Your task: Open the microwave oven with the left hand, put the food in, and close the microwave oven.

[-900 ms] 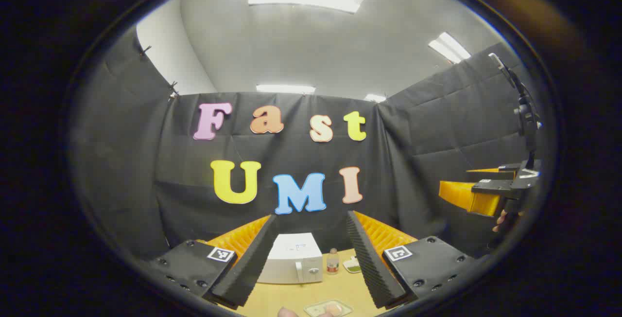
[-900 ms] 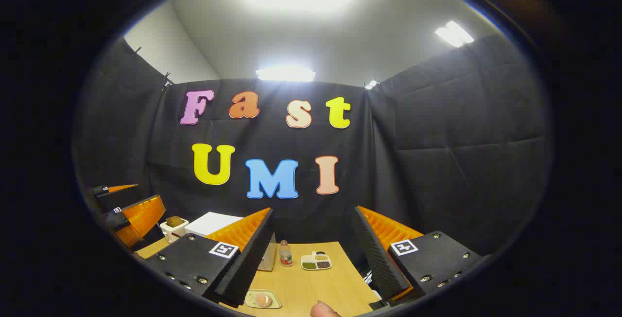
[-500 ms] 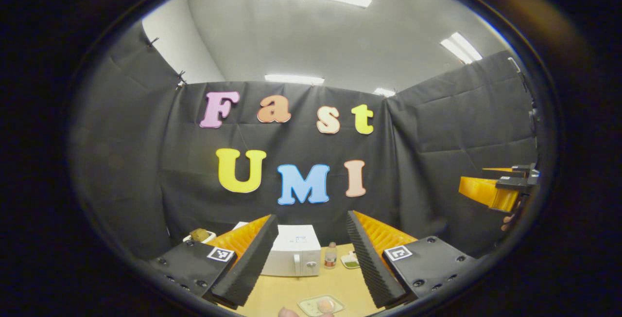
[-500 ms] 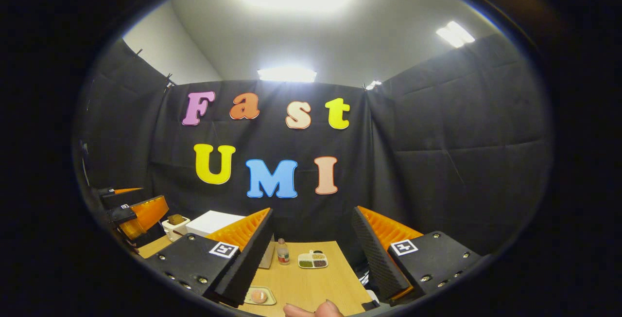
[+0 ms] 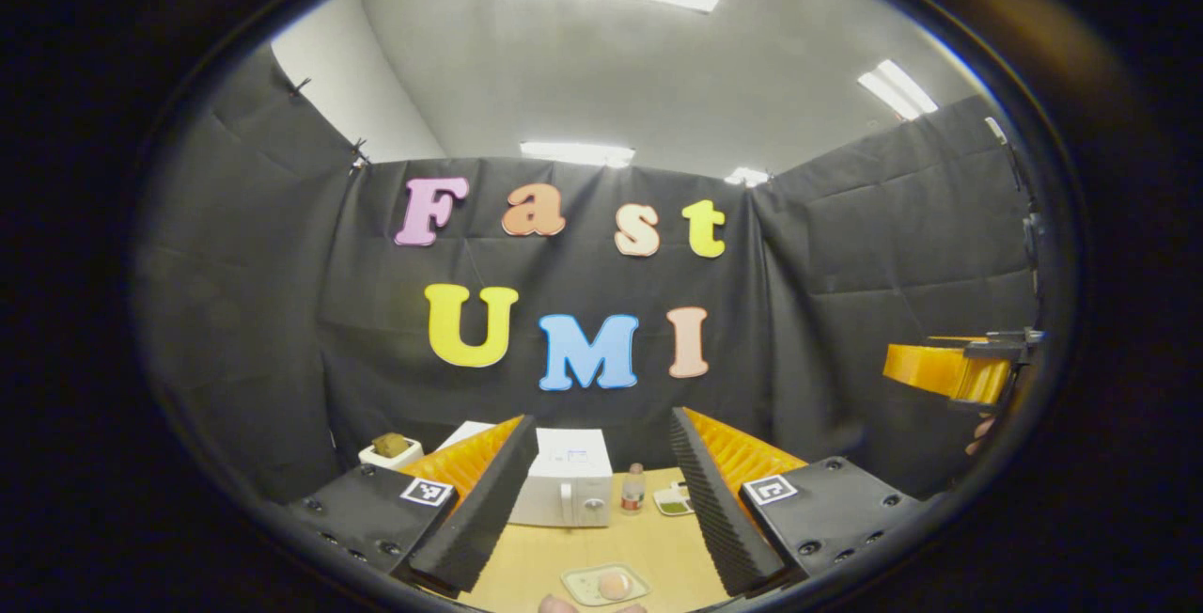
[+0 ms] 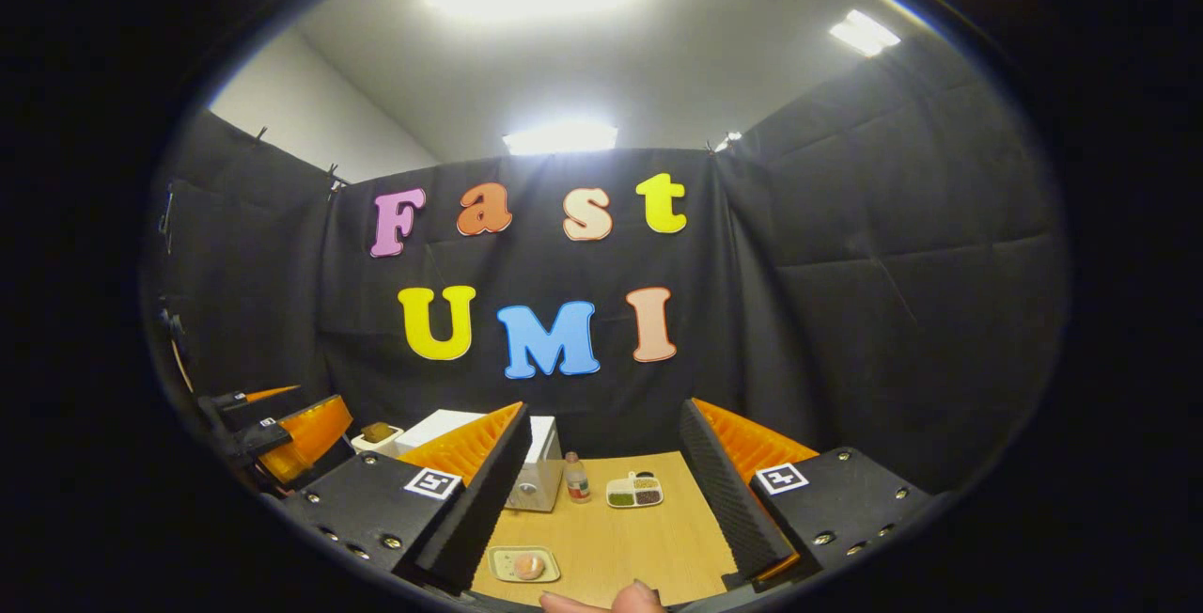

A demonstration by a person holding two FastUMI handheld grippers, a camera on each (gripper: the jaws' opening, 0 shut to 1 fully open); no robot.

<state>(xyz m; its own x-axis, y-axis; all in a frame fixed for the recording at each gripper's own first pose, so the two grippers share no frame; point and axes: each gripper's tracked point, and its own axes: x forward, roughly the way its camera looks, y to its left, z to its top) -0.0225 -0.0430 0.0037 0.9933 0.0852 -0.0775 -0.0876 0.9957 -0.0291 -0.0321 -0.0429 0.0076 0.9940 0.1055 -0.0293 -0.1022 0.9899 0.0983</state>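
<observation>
**Both grippers held high, nothing in either**

I hold my left gripper (image 5: 601,510) up over the near end of the wooden table (image 5: 658,542), its two fingers spread wide with nothing between them. Through that gap I see the white microwave oven (image 5: 567,491) at about 12 o'clock, standing at the far end of the table with its door closed. Just beside it, toward 1 o'clock, stands a small bottle (image 5: 633,489), and past that, at 2 o'clock, lies a small divided dish (image 5: 673,499). The food (image 5: 614,585), a round pale piece, rests on a shallow tray (image 5: 581,588) at 6 o'clock, near me and well apart from the oven. A white cup (image 5: 389,452) sits at 10 o'clock, left of the oven.

My right gripper (image 6: 601,500) is likewise spread wide and empty. In its view the oven (image 6: 539,477) lies at 11 o'clock, the bottle (image 6: 575,479) at 12, the divided dish (image 6: 634,491) at 1, and the food (image 6: 528,566) on its tray (image 6: 503,562) at 7 o'clock. A fingertip (image 6: 634,600) shows at the bottom edge.

In the left gripper view the right gripper (image 5: 949,370) shows at 3 o'clock; in the right gripper view the left gripper (image 6: 287,425) shows at 9 o'clock.
</observation>
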